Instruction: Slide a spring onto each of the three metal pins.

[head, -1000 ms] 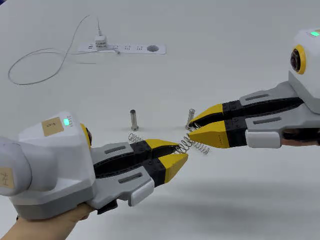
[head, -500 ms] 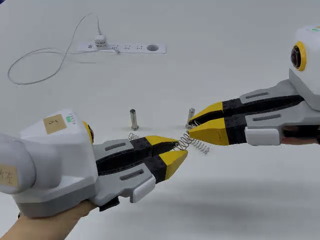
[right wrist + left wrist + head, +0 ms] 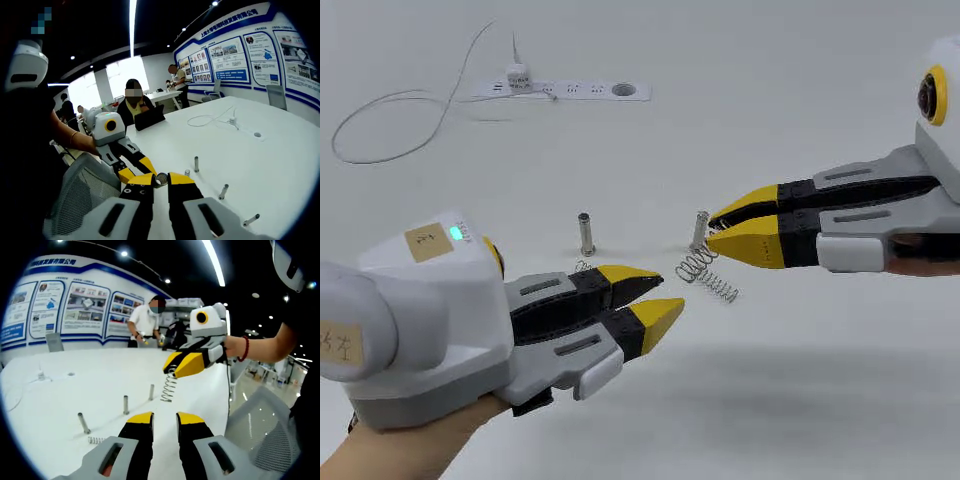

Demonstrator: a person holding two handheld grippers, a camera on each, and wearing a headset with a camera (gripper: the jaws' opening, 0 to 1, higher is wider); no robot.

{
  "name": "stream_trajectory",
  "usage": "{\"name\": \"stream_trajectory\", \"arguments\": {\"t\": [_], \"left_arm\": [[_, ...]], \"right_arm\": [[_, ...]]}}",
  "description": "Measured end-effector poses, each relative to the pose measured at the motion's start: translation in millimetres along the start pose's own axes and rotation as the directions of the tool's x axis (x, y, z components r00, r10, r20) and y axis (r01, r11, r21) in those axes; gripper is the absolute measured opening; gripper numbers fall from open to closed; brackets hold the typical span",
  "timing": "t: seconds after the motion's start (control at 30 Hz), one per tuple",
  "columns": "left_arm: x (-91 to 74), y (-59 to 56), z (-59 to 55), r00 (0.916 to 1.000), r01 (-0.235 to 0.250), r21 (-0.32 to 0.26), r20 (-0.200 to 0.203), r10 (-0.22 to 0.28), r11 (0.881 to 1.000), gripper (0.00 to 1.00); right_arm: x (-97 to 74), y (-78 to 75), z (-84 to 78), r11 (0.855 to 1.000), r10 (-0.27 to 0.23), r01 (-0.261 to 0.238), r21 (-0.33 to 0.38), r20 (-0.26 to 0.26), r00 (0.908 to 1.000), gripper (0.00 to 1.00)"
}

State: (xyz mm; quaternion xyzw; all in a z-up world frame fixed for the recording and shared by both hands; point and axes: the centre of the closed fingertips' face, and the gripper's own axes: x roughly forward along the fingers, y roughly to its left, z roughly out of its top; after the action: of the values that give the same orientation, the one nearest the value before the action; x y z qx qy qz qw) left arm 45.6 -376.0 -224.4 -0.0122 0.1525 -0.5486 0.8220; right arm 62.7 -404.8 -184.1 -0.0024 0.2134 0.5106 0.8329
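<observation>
Clamped by its top end in the right tool [image 3: 710,232], jaws narrowed to a slit around the wire: one spring [image 3: 694,263]. Hangs below the yellow tips with its long axis steep, leaning down and slightly left in the head view. Lower end touching the white worktop [image 3: 800,380] or just above it, cannot tell which. Seen end-on as a small ring between the tips in the right gripper view.

Just beside the spring, on the far side: an upright pin [image 3: 701,228]. Further left and well apart from it, a second pin [image 3: 585,233], also upright. A third pin [image 3: 82,422] standing left again in the left gripper view, all three in a row.

Near the second pin, lying flat: a short loose spring [image 3: 583,267], partly behind the left tool [image 3: 670,292]. Left tool low at near left, pointing right toward the held spring, jaws moderately apart, nothing between them.

More coils [image 3: 722,289] flat on the worktop to the near right of the hanging spring. Separate piece or the same one bent, cannot tell.

Far left: a power strip [image 3: 575,90].
</observation>
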Motion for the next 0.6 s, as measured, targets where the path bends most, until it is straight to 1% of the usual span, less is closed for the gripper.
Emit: {"name": "stream_trajectory", "arguments": {"t": [0.17,0.2,0.33,0.37,0.47,0.53,0.6], "left_arm": [[-2.7,7.3,-2.2,0.9993,-0.035,0.012,-0.009,0.035,0.999,0.28],[-3.2,8.7,-2.8,0.9989,-0.045,0.01,-0.012,0.045,0.999,0.29],[-5.5,15.0,-6.2,0.9971,-0.073,0.005,-0.023,0.073,0.997,0.37],[-6.2,16.8,-7.5,0.9967,-0.076,0.004,-0.028,0.076,0.997,0.38],[-8.8,22.4,-8.8,0.9946,-0.098,0.006,-0.033,0.099,0.995,0.41],[-10.8,26.4,-9.6,0.9927,-0.115,0.009,-0.036,0.115,0.993,0.44],[-12.8,29.6,-10.1,0.9911,-0.127,0.009,-0.038,0.127,0.992,0.47]], "right_arm": [[-8.3,-15.0,0.2,0.999,-0.053,0.052,0.013,0.009,0.9986,0.11],[-10.6,-19.3,0.1,0.998,-0.069,0.069,0.016,0.009,0.9976,0.11],[-17.7,-30.4,-0.4,0.994,-0.107,0.106,0.022,0.009,0.9943,0.11],[-20.2,-35.6,-0.8,0.991,-0.129,0.129,0.029,0.008,0.9916,0.11],[-25.6,-46.6,-3.0,0.984,-0.174,0.173,0.051,0.003,0.9848,0.11],[-29.2,-53.3,-5.1,0.979,-0.197,0.197,0.051,-0.004,0.9804,0.11],[-33.7,-60.2,-4.7,0.974,-0.219,0.219,0.064,0.002,0.9756,0.11]]}}
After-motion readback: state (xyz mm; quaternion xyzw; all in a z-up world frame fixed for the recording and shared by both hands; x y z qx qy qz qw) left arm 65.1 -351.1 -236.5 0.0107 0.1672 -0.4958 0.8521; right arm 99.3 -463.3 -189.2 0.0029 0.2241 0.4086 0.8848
